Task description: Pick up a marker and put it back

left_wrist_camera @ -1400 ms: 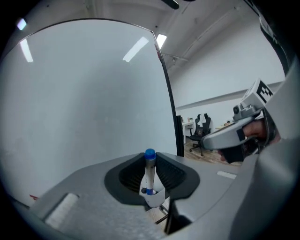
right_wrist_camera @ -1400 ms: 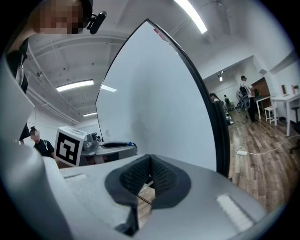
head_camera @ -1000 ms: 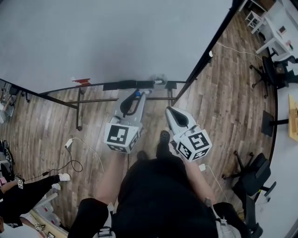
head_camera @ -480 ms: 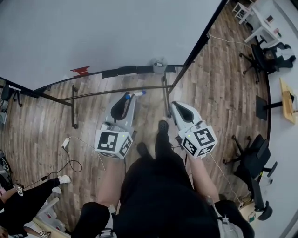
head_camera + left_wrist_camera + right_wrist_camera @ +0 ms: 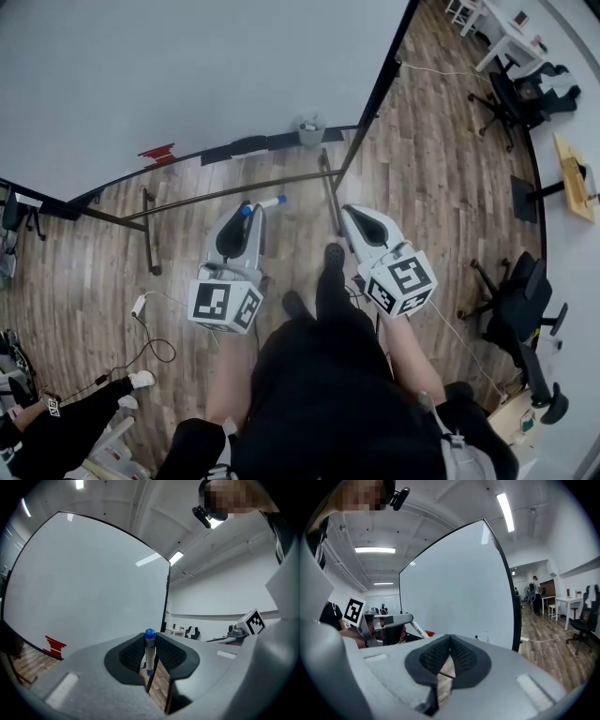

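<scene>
Wood-grain planks in mixed browns make up the floor (image 5: pixel 441 159), and over it stands a large whiteboard (image 5: pixel 187 75), smooth, pale grey and unmarked, edged by a thin black frame (image 5: pixel 375 89) on black tubular legs. A small red block (image 5: pixel 157 153) sits on the ledge along the board's lower edge, and black office chairs (image 5: pixel 511 300) stand off to the right. Both grippers are moulded grey plastic with rounded shells, each carrying a white cube (image 5: pixel 223 305) printed with black square markers, and their jaws are lined with black, finely ribbed pads. The left gripper (image 5: pixel 251 208) is clamped on the marker (image 5: pixel 267 202) — a slim white cylinder with blue at both ends, pinched near its middle between the pads. In the left gripper view the marker (image 5: pixel 149 651) stands upright across the left gripper (image 5: pixel 150 641), with its rounded blue cap on top and its long axis at right angles to the jaws. From the head view that axis runs left to right over the floor, just in front of the board's stand, with the right end tilted slightly toward the board. The right gripper (image 5: pixel 349 214) is beside it, apart from it — its pads meet at the tips, and the right gripper (image 5: pixel 449 641) holds nothing.
</scene>
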Motion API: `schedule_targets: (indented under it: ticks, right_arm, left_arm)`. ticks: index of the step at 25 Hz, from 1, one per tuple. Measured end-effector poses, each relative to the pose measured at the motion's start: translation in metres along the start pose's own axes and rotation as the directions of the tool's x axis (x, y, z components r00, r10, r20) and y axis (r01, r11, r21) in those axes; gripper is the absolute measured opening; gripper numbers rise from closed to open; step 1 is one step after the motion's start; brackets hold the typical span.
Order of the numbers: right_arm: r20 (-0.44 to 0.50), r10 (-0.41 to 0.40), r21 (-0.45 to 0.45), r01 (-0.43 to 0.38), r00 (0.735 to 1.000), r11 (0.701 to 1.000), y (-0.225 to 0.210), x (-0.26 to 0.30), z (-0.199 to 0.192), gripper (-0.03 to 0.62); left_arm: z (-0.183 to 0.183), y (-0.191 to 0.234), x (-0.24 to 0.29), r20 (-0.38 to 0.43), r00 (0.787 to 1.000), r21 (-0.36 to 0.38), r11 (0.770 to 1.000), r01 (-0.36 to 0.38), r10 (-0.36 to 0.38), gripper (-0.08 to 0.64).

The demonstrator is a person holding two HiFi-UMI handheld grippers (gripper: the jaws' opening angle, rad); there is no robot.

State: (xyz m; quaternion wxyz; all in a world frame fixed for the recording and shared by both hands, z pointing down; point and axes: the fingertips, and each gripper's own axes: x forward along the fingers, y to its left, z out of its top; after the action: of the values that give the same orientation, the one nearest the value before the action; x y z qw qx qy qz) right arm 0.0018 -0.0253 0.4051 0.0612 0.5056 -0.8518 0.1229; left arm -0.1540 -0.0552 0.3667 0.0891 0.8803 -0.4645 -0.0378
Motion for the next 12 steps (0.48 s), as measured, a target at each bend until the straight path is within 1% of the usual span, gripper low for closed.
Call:
schedule_targets:
  ticks: [4, 12]
  right_arm:
    - [0.012, -0.001, -0.002, 0.001, 1.000, 1.000, -0.003, 0.000, 0.006, 0.003]
    - [0.014, 0.005, -0.002, -0.005, 1.000, 1.000, -0.021, 0.015, 0.014, 0.003]
  left_arm:
    - [0.006, -0.002, 0.004, 0.011, 1.000, -0.003, 1.000, -0.007, 0.008, 0.081]
    - [-0.002, 0.006, 0.024, -0.002, 1.000, -0.010, 1.000, -0.020, 0.020, 0.081]
